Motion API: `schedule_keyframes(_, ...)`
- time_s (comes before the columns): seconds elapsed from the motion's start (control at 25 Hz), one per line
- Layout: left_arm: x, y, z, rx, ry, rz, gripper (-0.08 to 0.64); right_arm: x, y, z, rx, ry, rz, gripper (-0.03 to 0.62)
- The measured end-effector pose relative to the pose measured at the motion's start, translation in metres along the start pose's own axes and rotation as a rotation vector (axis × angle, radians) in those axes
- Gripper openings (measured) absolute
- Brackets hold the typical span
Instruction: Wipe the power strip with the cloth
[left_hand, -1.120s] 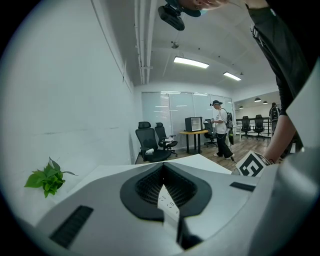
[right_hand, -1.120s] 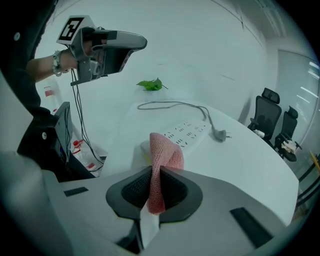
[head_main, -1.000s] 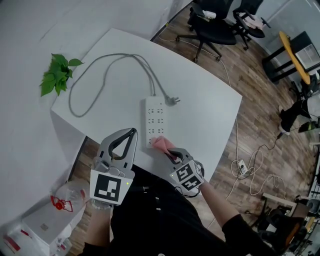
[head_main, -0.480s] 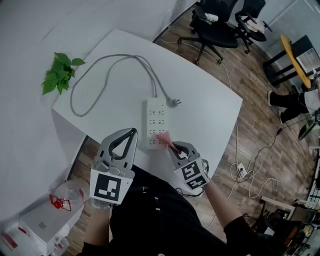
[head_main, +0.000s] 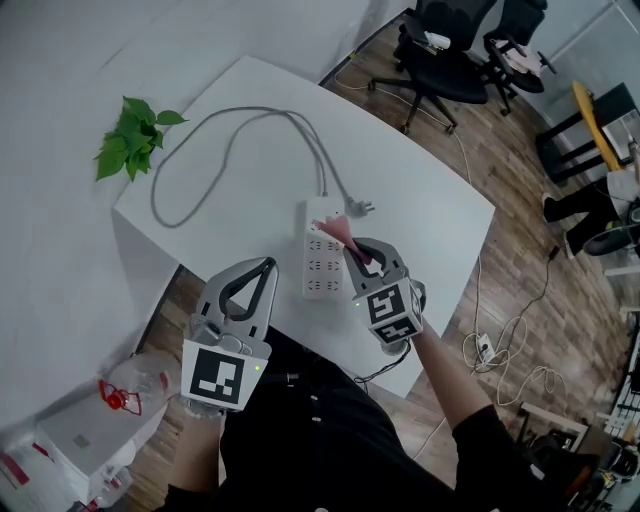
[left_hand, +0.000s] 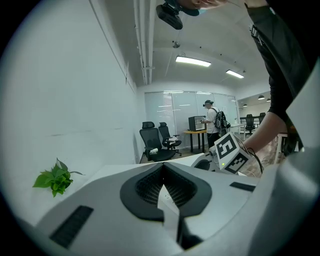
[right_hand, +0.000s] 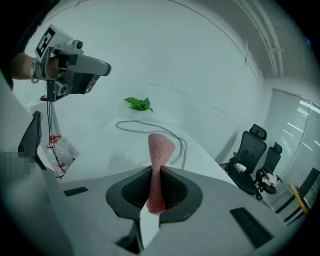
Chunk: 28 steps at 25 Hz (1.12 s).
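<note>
A white power strip (head_main: 322, 272) lies on the white table (head_main: 420, 210). Its grey cable (head_main: 225, 140) loops off to the far left, and the plug (head_main: 360, 207) lies beside the strip's far end. My right gripper (head_main: 353, 247) is shut on a pink cloth (head_main: 335, 228), which rests over the far half of the strip. In the right gripper view the cloth (right_hand: 159, 165) stands up between the jaws. My left gripper (head_main: 265, 263) is shut with nothing in it and hovers at the table's near edge, left of the strip.
A green plant (head_main: 132, 135) sits off the table's far left corner. Black office chairs (head_main: 450, 55) stand on the wooden floor beyond the table. A plastic bag and a box (head_main: 120, 400) lie on the floor at the lower left. Loose cables (head_main: 505, 340) trail on the right.
My right gripper has slid the pink cloth from the strip's near end along it toward the far end. The left gripper has stayed where it was.
</note>
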<state>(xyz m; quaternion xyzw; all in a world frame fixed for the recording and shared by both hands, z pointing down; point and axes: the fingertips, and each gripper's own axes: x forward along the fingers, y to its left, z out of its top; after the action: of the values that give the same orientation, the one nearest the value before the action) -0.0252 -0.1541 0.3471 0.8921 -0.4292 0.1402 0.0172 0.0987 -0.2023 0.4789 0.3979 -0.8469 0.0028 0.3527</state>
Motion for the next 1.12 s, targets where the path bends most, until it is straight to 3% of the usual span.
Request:
schedule_keyframes(0.68,-0.026,0.029,-0.016,-0.024,0.02,0.081,0.012,0.083,-0.034,0.032,-0.165,0.043,-0.017,0.057)
schedule_keyframes(1.12,-0.035,0.037,-0.022,-0.042,0.027,0.117,0.012,0.115,-0.01,0.013,-0.235,0.144,0.127,0.057)
